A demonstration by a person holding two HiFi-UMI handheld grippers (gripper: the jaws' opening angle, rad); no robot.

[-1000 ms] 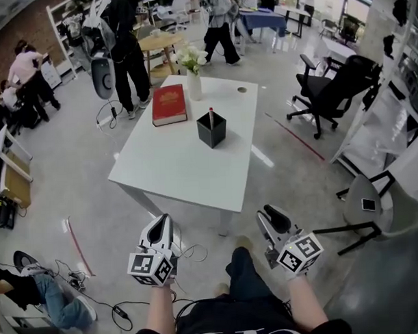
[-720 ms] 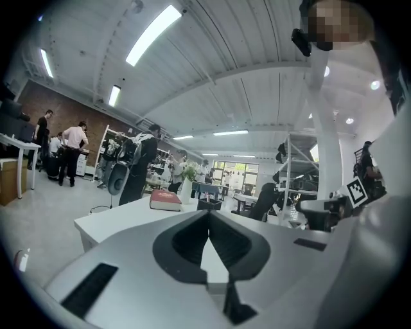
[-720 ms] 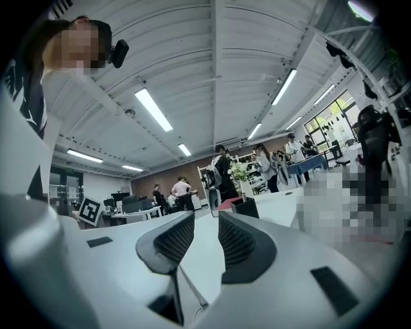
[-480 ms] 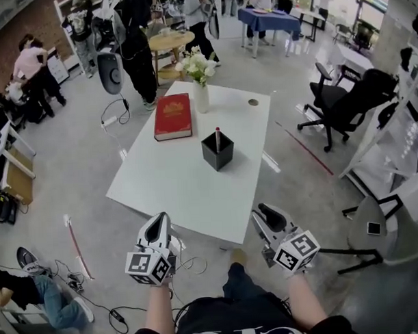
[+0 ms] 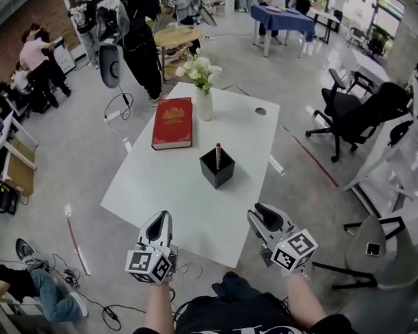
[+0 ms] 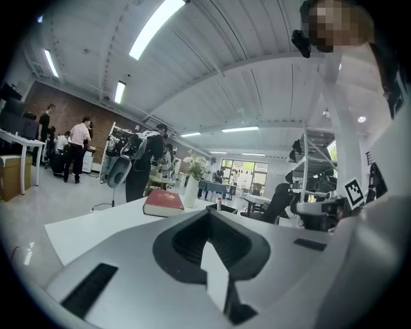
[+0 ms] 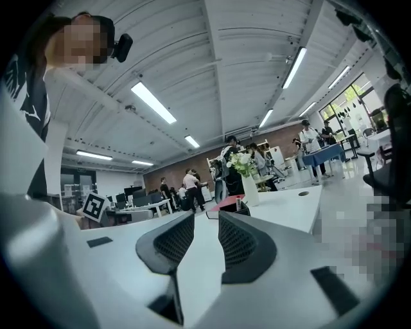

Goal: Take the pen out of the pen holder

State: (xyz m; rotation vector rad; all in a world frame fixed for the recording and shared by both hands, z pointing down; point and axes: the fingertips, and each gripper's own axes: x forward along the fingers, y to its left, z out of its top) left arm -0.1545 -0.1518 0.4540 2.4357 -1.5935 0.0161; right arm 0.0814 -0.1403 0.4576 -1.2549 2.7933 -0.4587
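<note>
A black square pen holder (image 5: 217,171) stands mid-table on the white table (image 5: 162,192), with a red-tipped pen (image 5: 218,154) upright in it. Both grippers hover at the table's near edge, well short of the holder. My left gripper (image 5: 158,223) is shut, its fingertips meeting with nothing in them. To its right, my right gripper (image 5: 260,213) is open by a narrow gap, also empty. In the left gripper view the holder (image 6: 223,208) and pen (image 6: 219,202) show small beyond the left gripper (image 6: 209,216). In the right gripper view the pen (image 7: 238,204) peeks over the right gripper (image 7: 207,220).
A red book (image 5: 172,122) and a white vase of flowers (image 5: 205,101) sit at the table's far end. A black office chair (image 5: 361,115) and a grey chair (image 5: 386,249) stand at the right. People stand beyond the table; cables and a seated person (image 5: 35,292) are on the floor at left.
The table and pen holder have drawn nearer in the head view. Both grippers moved forward, from over the floor to the table's near edge. Their jaws look unchanged.
</note>
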